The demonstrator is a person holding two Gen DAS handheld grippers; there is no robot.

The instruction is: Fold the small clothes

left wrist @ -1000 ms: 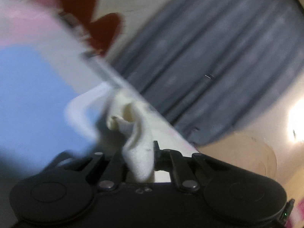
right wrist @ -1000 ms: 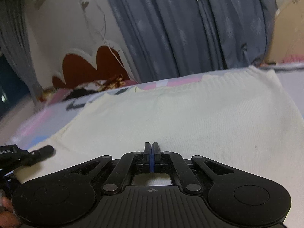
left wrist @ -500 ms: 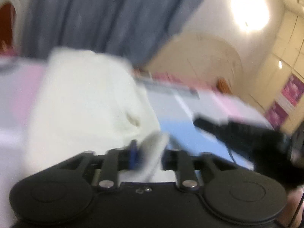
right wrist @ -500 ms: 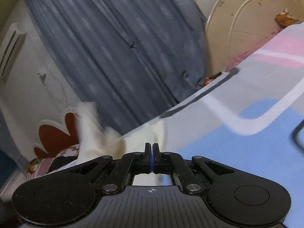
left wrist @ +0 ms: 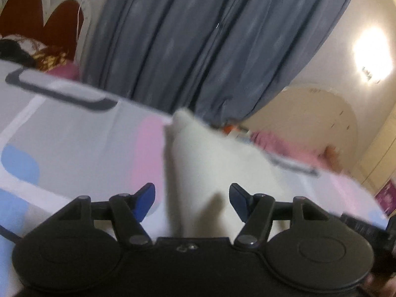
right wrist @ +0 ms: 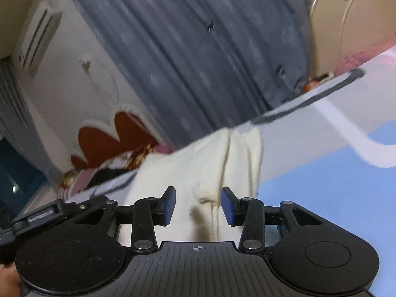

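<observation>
- The bed sheet (left wrist: pixel 74 148), patterned in pale grey, pink and blue, fills the lower part of both wrist views.
- Grey curtains (left wrist: pixel 198 37) hang behind the bed, toward 12 o'clock.
- The cream garment (right wrist: pixel 212 163) lies bunched on the sheet, stretching from each gripper toward 12 o'clock.
- The left gripper (left wrist: pixel 192 198) has its jaws opening; the cloth sits between them, pads clear of it.
- The right gripper (right wrist: pixel 198 204) is likewise opening over a fold, not pinching it.

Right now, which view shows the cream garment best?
The right wrist view: the garment is fairly sharp, its folds and a ridge showing ahead of the gripper. The left wrist view shows it only as a blurred white shape.
</observation>
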